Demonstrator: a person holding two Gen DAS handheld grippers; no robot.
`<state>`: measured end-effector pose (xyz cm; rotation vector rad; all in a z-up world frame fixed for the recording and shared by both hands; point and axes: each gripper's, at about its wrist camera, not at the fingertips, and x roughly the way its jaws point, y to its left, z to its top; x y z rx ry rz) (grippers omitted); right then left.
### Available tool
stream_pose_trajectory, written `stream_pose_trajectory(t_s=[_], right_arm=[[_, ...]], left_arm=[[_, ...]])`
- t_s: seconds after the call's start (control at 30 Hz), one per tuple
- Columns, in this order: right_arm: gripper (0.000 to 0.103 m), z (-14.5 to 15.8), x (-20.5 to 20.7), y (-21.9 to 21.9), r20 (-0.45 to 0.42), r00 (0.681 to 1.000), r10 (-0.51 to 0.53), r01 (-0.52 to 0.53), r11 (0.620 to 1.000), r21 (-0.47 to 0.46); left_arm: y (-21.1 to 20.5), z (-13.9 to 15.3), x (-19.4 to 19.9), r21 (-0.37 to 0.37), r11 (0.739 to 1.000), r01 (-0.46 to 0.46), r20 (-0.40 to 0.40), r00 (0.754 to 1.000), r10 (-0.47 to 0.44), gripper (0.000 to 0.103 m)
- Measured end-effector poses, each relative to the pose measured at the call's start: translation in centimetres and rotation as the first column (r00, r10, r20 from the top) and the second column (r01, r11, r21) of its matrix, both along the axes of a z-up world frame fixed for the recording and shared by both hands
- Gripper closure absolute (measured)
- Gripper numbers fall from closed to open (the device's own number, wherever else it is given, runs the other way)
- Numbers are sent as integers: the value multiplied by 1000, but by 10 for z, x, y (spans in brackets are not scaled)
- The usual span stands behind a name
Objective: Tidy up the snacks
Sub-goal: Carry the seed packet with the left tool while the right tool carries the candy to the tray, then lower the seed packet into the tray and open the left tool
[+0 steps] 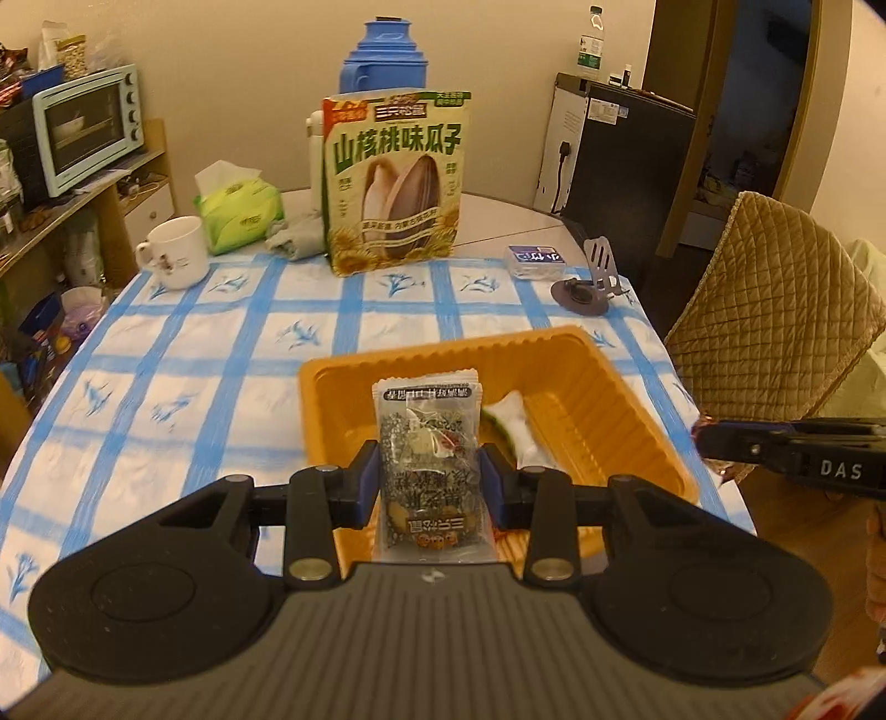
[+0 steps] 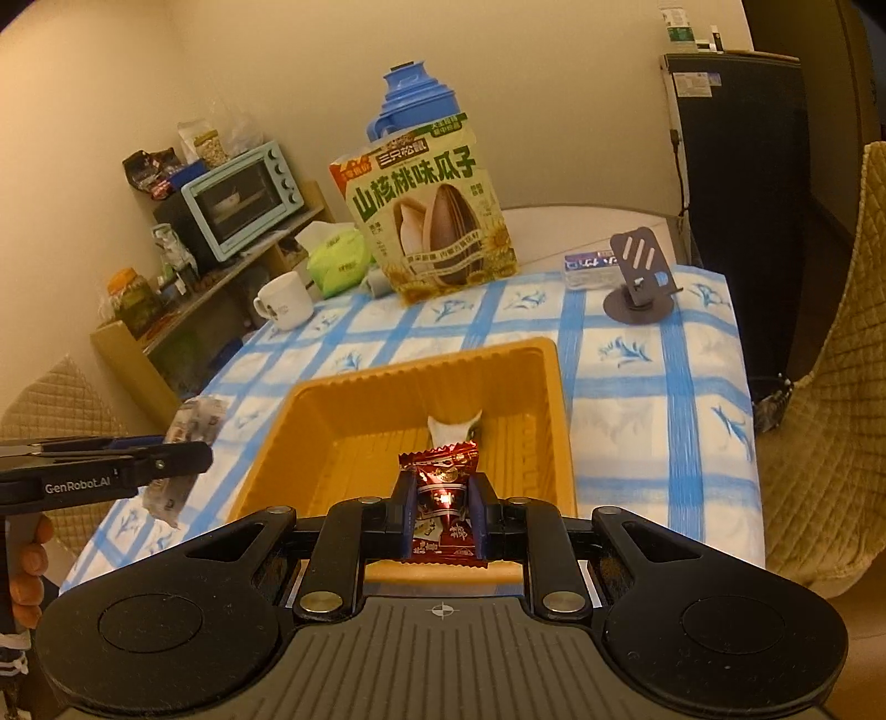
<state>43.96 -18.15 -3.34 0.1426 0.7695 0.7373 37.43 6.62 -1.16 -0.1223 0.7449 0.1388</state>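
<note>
Midway, by the look of it: one small white-and-green snack packet [image 1: 518, 429] already lying inside the ribbed orange plastic tray [image 1: 620, 410] on the blue-and-white checked desk [image 1: 183, 354], toward the tray's far wall. Left gripper [image 1: 429, 479] poised above the tray's near edge, fingers closed partway around a clear, dark-speckled snack sachet [image 1: 429, 443] and pinching its sides, the sachet upright and reaching out over the tray's interior. Right gripper [image 2: 443, 518] likewise over the tray's near rim, fingers drawn in tight on a shiny red foil-wrapped candy [image 2: 443, 498], the wrapper's crimped top pointing at the white packet beyond. Neither held item yet inside the tray; both apparently a release away from joining the one already there.

Standing well behind the tray, a large green-and-cream bag of sunflower seeds [image 1: 396, 183], unmoved upright in front of a blue plastic thermos jug [image 1: 385, 52]. Whether that bag counts among the snacks to be sorted: cannot tell. Left of the bag, a white ceramic mug [image 1: 177, 252] and a green soft pack of tissues [image 1: 238, 213]; right of the bag, a grey metal phone stand [image 2: 639, 279]. No further loose snacks visible on the desk around the tray, so likely only these two drops left, judging from these views.
</note>
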Motion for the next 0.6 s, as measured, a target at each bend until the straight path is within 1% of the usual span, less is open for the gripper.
stream_pose_trajectory(t_s=[0.27, 0.6], right_arm=[[83, -16, 45, 16, -39, 999, -5, 5, 1000, -2], [83, -37, 80, 32, -70, 998, -6, 4, 999, -38]], left_arm=[[-4, -20, 49, 19, 1000, -2, -48, 999, 3, 69], [-9, -46, 94, 77, 997, 8, -114, 994, 1, 69]])
